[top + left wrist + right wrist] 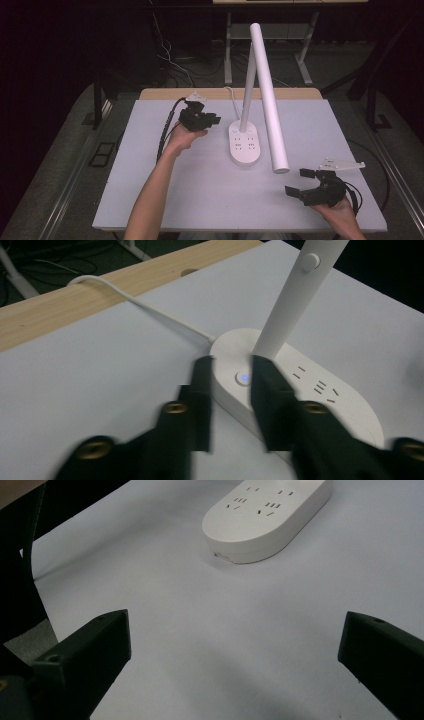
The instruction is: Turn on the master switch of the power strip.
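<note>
High view: a white desk lamp with an oval power-strip base (245, 144) stands near the middle of a pale grey table top (210, 200), its slim upright stem (247, 90) rising from the back of the base and a long white tube head (269, 100) slanting down toward the near right. A white cord (231, 95) runs from the base to the table's wooden far edge (165, 93).

The left gripper (207, 120) is held in the person's left hand (184, 137) just to the left of the base, jaws aimed at it. In the left gripper view its two black jaws stand only a narrow gap apart and grip nothing; between the fingertips (202, 385) sits a small round button with a blue light (243, 378) on the base's top, close by the foot of the stem. One jaw lies over the base beside the stem, the other at the base's outer edge — whether either touches the plastic cannot be told. Socket slots (320, 386) show on the base beyond the jaw nearer the stem.

The right gripper (300, 182) is in the right hand (340, 212) at the near right of the table, well apart from the lamp. Its jaws are spread wide and empty over bare table — in the right gripper view the socket end of the base lies well ahead of the fingertips (107, 635).
</note>
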Demonstrator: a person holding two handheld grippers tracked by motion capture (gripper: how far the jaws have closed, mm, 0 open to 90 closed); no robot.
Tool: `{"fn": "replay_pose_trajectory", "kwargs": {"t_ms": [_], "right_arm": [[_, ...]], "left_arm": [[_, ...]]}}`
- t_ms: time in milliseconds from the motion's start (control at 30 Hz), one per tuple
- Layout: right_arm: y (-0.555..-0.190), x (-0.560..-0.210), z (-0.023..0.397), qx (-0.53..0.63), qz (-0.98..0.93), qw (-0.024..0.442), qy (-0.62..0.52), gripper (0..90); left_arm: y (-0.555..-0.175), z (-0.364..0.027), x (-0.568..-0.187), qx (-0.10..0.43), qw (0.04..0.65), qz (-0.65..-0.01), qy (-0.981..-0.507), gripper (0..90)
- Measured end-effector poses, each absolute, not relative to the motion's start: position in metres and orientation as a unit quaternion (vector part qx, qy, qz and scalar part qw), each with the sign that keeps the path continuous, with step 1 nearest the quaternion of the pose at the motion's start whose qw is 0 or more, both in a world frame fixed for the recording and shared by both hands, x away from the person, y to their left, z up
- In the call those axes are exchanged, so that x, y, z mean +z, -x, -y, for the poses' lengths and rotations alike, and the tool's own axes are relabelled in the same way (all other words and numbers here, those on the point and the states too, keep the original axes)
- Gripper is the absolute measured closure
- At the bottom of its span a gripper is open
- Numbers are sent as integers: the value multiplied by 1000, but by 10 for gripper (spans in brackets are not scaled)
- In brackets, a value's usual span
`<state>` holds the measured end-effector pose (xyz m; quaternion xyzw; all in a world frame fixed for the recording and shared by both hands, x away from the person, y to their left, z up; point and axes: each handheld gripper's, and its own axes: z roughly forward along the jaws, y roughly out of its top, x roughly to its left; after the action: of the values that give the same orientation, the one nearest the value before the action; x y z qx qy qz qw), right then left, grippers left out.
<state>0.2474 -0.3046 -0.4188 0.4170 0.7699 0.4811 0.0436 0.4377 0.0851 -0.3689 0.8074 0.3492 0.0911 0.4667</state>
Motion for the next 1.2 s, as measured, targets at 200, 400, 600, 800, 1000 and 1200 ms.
{"fn": "replay_pose_trajectory", "kwargs": {"t_ms": [200,400,600,800,1000,1200], "right_arm": [[-247,-419,304,481,-770,43,-417,1],[-248,-419,303,482,-770,43,-417,1],[-247,-419,302,481,-771,43,-415,1],[-247,-419,301,479,-773,41,-413,1],[-247,-419,299,481,-774,44,-409,1],[-247,-418,297,480,-775,42,-409,1]], "left_arm": [[-429,-102,-363,60,468,-346,-811,248],[-415,-114,-361,43,474,-349,-807,0],[-399,-128,-362,48,475,-353,-805,0],[-379,-141,-361,59,482,-355,-799,0],[-359,-151,-364,72,483,-352,-799,0],[-340,-158,-371,77,489,-351,-795,0]]}}
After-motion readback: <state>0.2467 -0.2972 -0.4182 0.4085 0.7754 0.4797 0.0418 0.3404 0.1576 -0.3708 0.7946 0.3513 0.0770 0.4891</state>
